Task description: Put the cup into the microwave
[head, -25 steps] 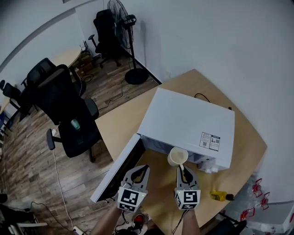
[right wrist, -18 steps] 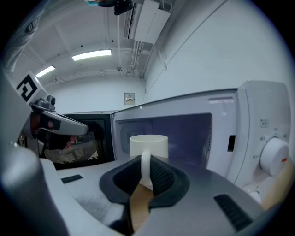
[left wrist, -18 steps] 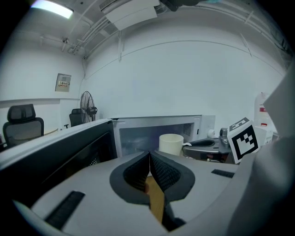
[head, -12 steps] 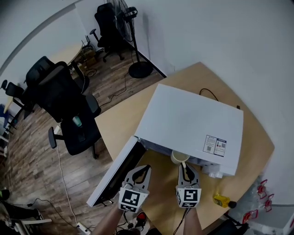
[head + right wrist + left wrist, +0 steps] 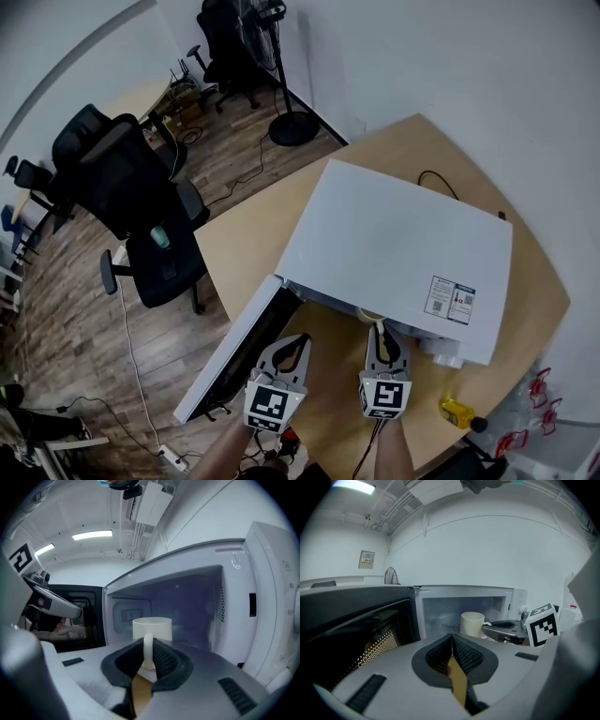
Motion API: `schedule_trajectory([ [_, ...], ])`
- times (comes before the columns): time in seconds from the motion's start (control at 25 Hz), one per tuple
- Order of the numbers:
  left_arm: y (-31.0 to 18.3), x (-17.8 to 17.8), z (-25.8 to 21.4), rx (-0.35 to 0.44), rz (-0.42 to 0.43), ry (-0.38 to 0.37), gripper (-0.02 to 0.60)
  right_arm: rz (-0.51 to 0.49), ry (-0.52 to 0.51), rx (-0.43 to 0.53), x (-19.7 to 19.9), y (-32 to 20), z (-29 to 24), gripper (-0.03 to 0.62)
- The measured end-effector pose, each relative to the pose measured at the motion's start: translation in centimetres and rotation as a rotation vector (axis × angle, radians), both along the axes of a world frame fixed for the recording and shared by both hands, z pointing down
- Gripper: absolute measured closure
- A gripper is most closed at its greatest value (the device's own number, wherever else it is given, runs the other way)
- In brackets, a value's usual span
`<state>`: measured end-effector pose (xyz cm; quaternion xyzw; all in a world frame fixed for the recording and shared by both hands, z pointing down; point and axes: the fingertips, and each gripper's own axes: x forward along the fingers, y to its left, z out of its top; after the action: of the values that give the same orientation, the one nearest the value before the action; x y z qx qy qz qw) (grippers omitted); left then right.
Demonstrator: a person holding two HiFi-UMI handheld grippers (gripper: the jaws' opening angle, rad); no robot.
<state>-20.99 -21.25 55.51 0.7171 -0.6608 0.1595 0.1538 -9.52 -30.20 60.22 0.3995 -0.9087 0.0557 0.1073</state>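
The white microwave (image 5: 394,244) stands on a wooden table with its door (image 5: 234,352) swung open to the left. My right gripper (image 5: 380,333) is shut on the handle of a cream cup (image 5: 152,625). The cup is held upright at the mouth of the cavity (image 5: 187,606). From the head view only a sliver of the cup (image 5: 372,319) shows under the microwave's top edge. My left gripper (image 5: 292,342) hovers beside it in front of the opening, shut with nothing between its pads. Its own view shows the cup (image 5: 472,623) inside the lit cavity.
A yellow object (image 5: 457,412) lies near the table's right front edge. A black cable (image 5: 436,183) runs behind the microwave. A black office chair (image 5: 131,197) and a fan stand (image 5: 291,127) are on the wooden floor to the left.
The right gripper has carried the cup forward and down from in front of the opening into the cavity mouth. The left gripper has sunk a little alongside it.
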Motion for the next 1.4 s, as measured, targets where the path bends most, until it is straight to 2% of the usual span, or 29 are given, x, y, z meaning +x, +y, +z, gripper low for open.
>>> schedule_trajectory([
  [0.64, -0.1, -0.2, 0.7, -0.015, -0.005, 0.001, 0.558, 0.037, -0.043, 0.016, -0.3, -0.9, 0.0, 0.542],
  [0.76, 0.0, -0.1, 0.8, -0.015, -0.006, 0.004, 0.558, 0.012, -0.076, 0.002, -0.5, -0.7, 0.0, 0.432],
  [0.84, 0.1, -0.1, 0.8, -0.015, -0.007, 0.004, 0.558, 0.019, -0.079, -0.001, -0.4, -0.8, 0.1, 0.397],
  [1.4, 1.3, 0.2, -0.9, 0.013, 0.009, 0.001, 0.557, 0.015, -0.058, -0.035, 0.0, 0.5, -1.0, 0.393],
])
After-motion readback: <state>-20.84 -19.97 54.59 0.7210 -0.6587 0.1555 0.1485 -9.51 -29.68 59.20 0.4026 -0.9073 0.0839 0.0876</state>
